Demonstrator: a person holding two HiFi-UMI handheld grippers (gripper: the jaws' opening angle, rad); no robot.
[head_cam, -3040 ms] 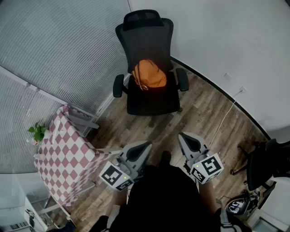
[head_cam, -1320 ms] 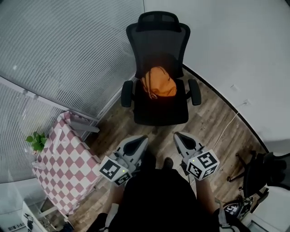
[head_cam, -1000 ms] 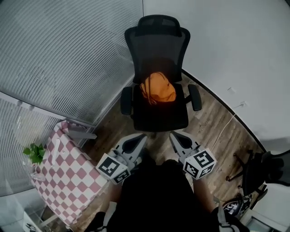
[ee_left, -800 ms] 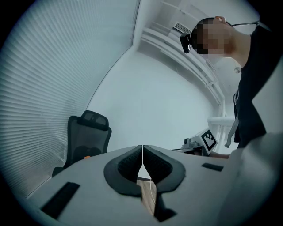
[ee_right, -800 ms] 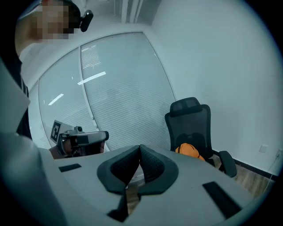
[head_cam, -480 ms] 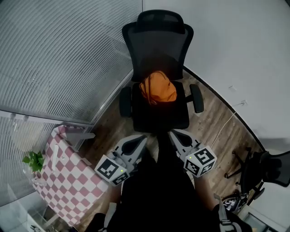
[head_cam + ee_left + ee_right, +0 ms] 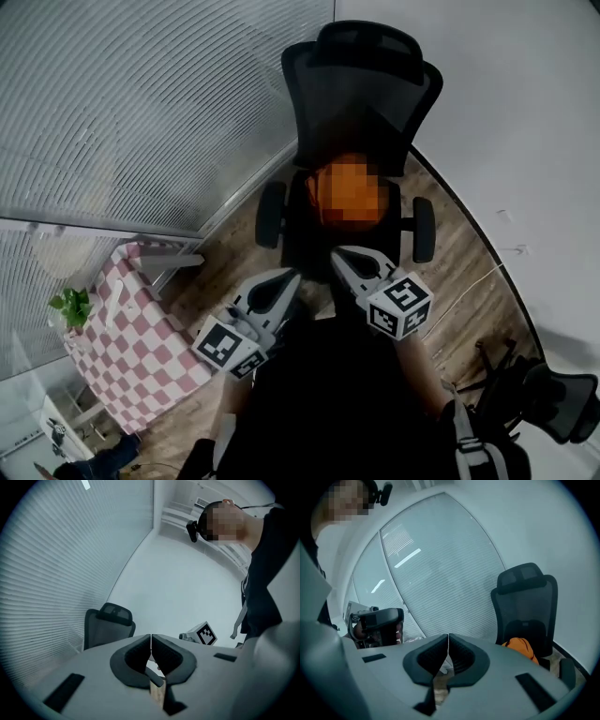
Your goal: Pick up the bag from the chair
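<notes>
An orange bag [image 7: 349,195] lies on the seat of a black mesh office chair [image 7: 366,84], against the backrest. My right gripper [image 7: 336,253] is shut and empty, its tip over the seat's front edge, just short of the bag. My left gripper [image 7: 289,275] is shut and empty too, lower and to the left, beside the seat's front corner. In the right gripper view the bag [image 7: 521,648] sits right of the closed jaws, with the chair [image 7: 527,606] behind it. The left gripper view shows the chair's headrest [image 7: 108,620] and the right gripper's marker cube [image 7: 204,633].
A slatted blind wall [image 7: 141,103] runs along the left and a white wall along the right. A table with a pink checked cloth [image 7: 131,328] and a small plant [image 7: 73,305] stands at the left. A second black chair [image 7: 553,408] and a white cable [image 7: 478,277] are at the right.
Both grippers have moved forward toward the chair, which now looks larger and nearer. The right gripper's tip has reached the seat's front edge. Both stay shut.
</notes>
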